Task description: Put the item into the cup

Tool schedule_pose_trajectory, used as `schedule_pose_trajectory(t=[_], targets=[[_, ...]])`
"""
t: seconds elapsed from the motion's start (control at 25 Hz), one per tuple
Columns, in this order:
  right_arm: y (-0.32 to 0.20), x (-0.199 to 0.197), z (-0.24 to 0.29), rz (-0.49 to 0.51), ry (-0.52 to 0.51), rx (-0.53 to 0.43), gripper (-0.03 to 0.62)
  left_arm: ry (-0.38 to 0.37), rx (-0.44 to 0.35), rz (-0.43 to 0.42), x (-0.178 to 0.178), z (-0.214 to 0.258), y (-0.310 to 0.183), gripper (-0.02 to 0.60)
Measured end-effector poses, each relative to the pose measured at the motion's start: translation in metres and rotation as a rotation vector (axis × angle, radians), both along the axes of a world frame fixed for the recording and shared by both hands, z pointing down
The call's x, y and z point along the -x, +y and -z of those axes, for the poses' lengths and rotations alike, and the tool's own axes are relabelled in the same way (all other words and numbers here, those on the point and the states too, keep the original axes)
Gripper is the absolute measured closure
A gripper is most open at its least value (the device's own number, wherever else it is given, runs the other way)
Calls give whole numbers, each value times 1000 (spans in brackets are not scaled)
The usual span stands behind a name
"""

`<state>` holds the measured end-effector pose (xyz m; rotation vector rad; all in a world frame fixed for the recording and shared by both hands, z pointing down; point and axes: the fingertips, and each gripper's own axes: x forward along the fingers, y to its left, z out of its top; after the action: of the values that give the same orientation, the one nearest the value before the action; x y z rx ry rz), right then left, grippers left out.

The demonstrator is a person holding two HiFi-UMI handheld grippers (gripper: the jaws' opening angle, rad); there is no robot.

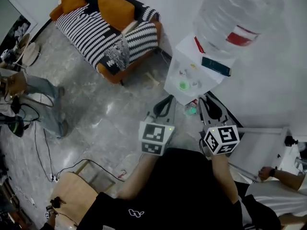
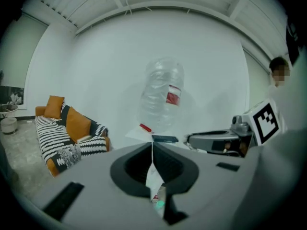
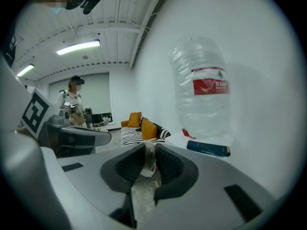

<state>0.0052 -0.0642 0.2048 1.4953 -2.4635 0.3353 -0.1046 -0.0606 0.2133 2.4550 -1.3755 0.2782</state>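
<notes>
Judged at approach, with no pick-up yet. Recommend keeping clear of the water bottle [image 1: 238, 14]: clear, ribbed, rounded plastic, red label. Noted the dispenser [image 1: 187, 56] as white, boxy, smooth. Found the left tool [image 2: 152, 150] closed tip to tip and empty; found the right tool [image 3: 149, 147] parted by a narrow gap, with nothing made out in it. Located a small green item [image 1: 183, 86] in the dispenser's recess, a pale greenish cup [image 1: 191, 110], apparently, just below. Advise opening wider and pinching squarely.
</notes>
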Motion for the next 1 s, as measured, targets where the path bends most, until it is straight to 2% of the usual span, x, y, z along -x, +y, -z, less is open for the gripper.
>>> schedule_pose_trajectory(t=[0.28, 0.64, 0.88, 1.0], targets=[[2, -19, -43, -53, -27, 125, 519, -43, 124, -79, -32, -45, 0, 568], [-26, -25, -122, -49, -33, 211, 519, -73, 243, -68, -49, -138, -32, 568], [-51, -26, -191, -116, -49, 237, 519, -112, 264, -106, -51, -202, -51, 568], [-65, -20, -229, -122, -46, 244, 519, -119, 272, -94, -48, -234, -62, 568]])
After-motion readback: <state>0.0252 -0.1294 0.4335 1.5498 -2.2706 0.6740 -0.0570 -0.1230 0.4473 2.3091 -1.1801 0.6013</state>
